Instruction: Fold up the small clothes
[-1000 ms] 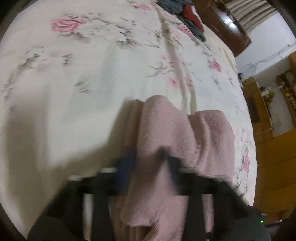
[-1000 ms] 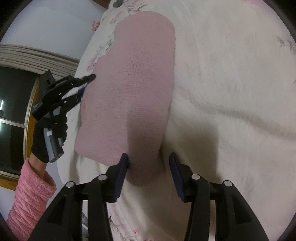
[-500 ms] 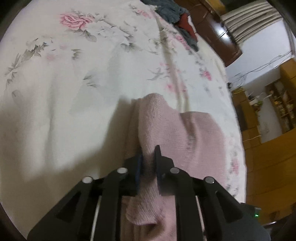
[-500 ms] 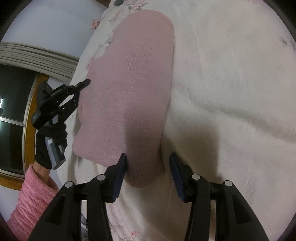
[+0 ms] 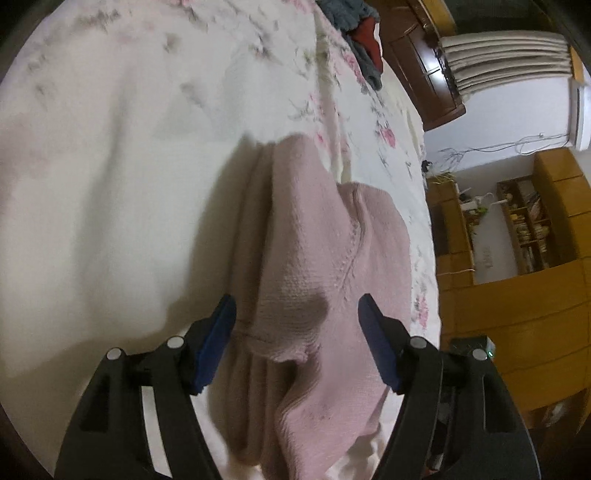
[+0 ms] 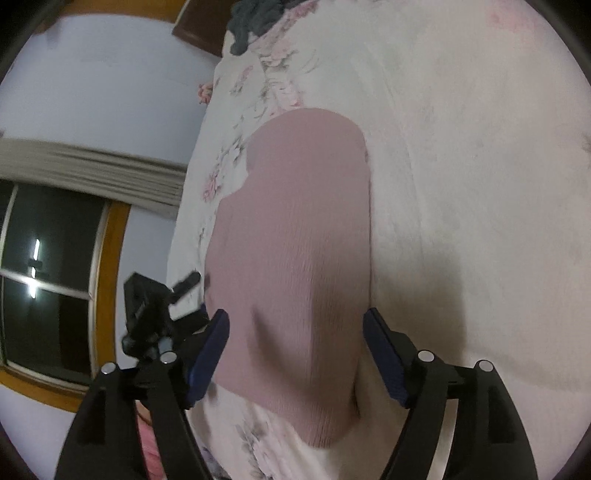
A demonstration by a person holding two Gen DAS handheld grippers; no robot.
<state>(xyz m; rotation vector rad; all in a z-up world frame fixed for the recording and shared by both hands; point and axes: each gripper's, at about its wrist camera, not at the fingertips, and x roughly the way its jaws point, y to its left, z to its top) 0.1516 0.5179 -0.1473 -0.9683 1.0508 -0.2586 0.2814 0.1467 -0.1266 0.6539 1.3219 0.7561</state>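
Note:
A small pink knitted garment lies in folded layers on the floral bedsheet. My left gripper is open just above its near end, blue pads on either side of a bunched fold, nothing held. From the right wrist view the same pink garment looks like a smooth folded slab near the bed's left edge. My right gripper stands open over its near end, jaws wide apart. The left gripper shows there too, at the garment's left edge.
A heap of dark grey and red clothes lies at the far end of the bed. Wooden cabinets and shelves stand beyond the bed's right side. A window with a curtain is past the left edge.
My left gripper, shut on a fold of the pink garment half a second ago, has opened and let it go. My right gripper stayed open and shifted over the garment's near end.

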